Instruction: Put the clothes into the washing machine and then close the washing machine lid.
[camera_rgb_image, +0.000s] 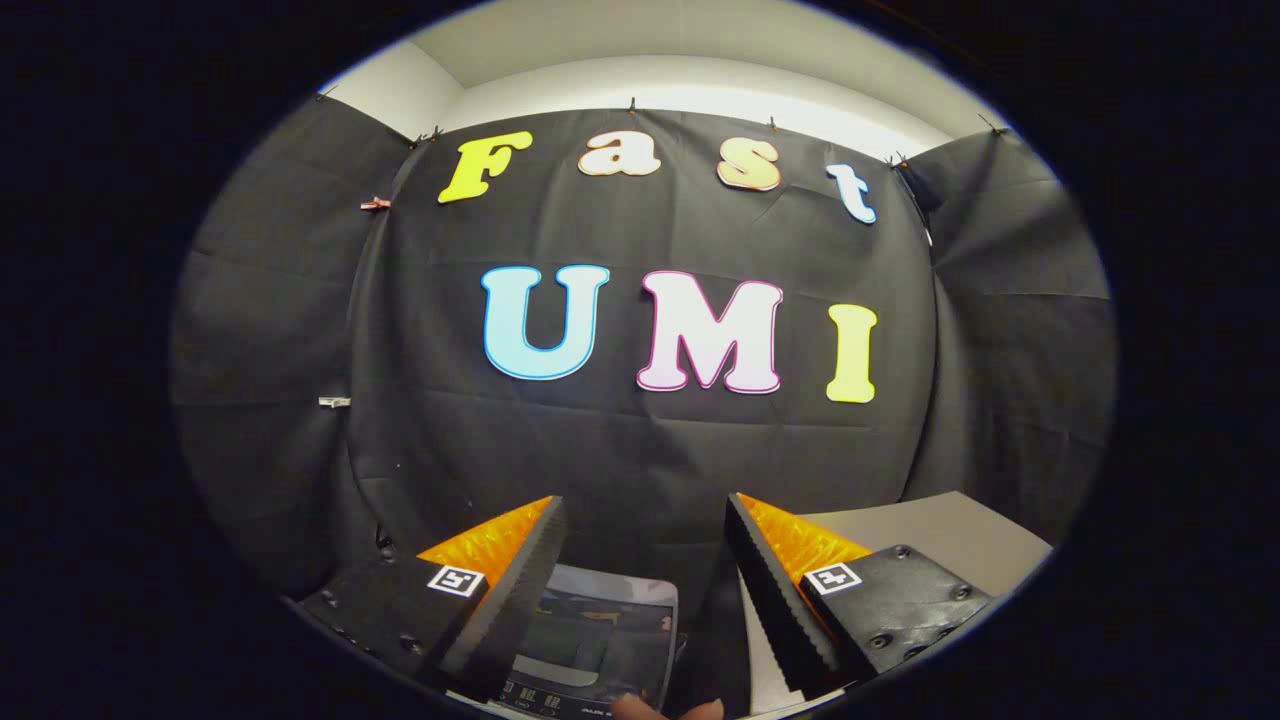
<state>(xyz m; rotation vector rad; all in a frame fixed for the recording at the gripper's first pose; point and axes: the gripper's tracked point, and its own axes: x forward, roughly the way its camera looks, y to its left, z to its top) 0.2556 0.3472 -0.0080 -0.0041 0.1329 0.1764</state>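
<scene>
Gripper (645, 520): fingers spread wide apart, nothing between them, tips raised toward the booth wall.
Left finger (505, 590): ridged inner face turned inward, a small square marker on its base block.
Right finger (775, 590): ridged inner face turned inward, a matching square marker on its base block.
Washing machine (600, 640): low between the two fingers and beneath them, nearer the left finger; a glossy dark lid panel with a pale rounded rim, and a strip of control markings along its near edge. Whether the lid is open or shut cannot be told from this angle.
Fingertip (630, 708): a person's fingertip sits just at the near edge of the machine, below the gap between the fingers.
Table (960, 535): pale grey surface beyond and beside the right finger.
Wall (650, 450): black cloth straight ahead of the fingers, creased, pinned up with small clips along its top.
Clothes: none can be made out here.
</scene>
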